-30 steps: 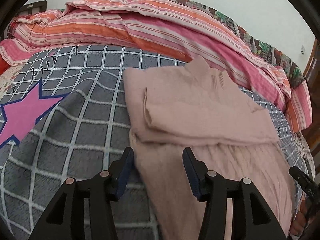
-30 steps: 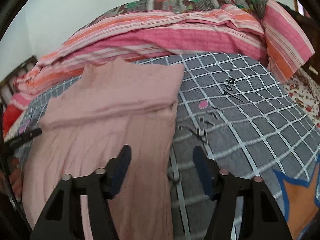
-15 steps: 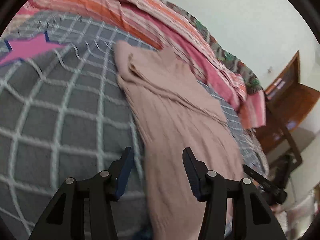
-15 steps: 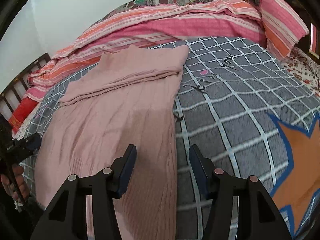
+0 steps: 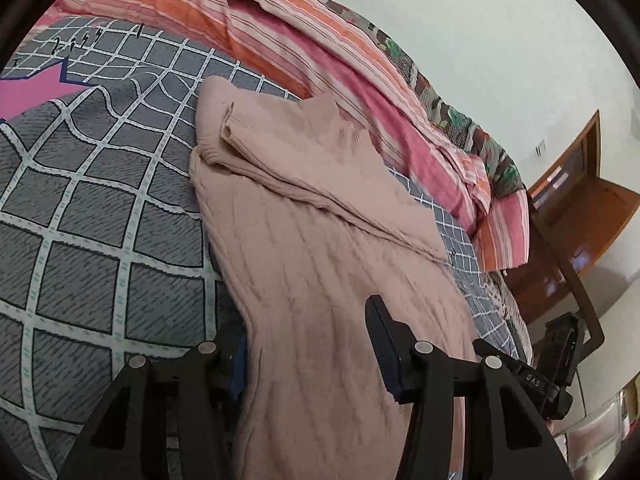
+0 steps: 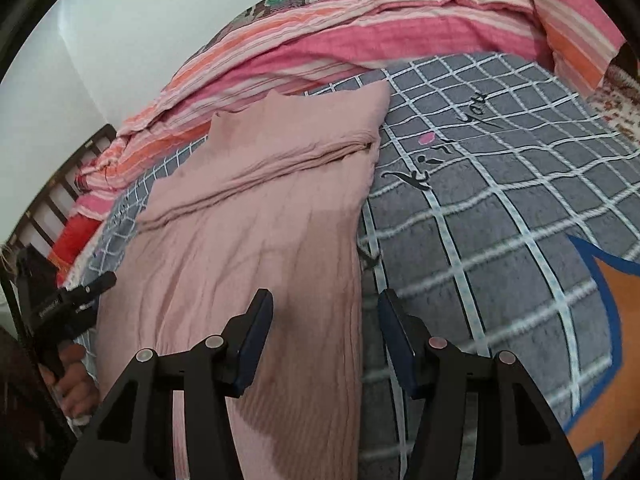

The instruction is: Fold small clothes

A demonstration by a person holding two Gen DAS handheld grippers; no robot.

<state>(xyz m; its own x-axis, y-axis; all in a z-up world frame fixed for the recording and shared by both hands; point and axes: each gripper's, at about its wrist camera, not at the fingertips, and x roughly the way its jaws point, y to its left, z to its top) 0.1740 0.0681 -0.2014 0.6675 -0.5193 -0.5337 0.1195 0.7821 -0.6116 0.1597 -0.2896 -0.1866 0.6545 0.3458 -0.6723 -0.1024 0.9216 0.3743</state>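
A pale pink knitted sweater (image 5: pixel 320 264) lies flat on the grey checked bedspread (image 5: pixel 100 208), its sleeves folded across the chest at the far end. My left gripper (image 5: pixel 308 344) is open and straddles the sweater's near left edge, the left finger hidden under the cloth. In the right wrist view the sweater (image 6: pixel 248 232) lies the same way. My right gripper (image 6: pixel 324 320) is open and straddles its near right edge, low over the cloth.
A rumpled pink and orange striped quilt (image 5: pixel 248 24) lies along the bed's far side by the white wall. A wooden door (image 5: pixel 576 184) stands at the right. A dark slatted bed frame (image 6: pixel 52 196) shows at the left.
Both grippers have drawn back toward the sweater's near hem and dropped lower. The left one now has the sweater's edge between its open fingers. Both stay open.
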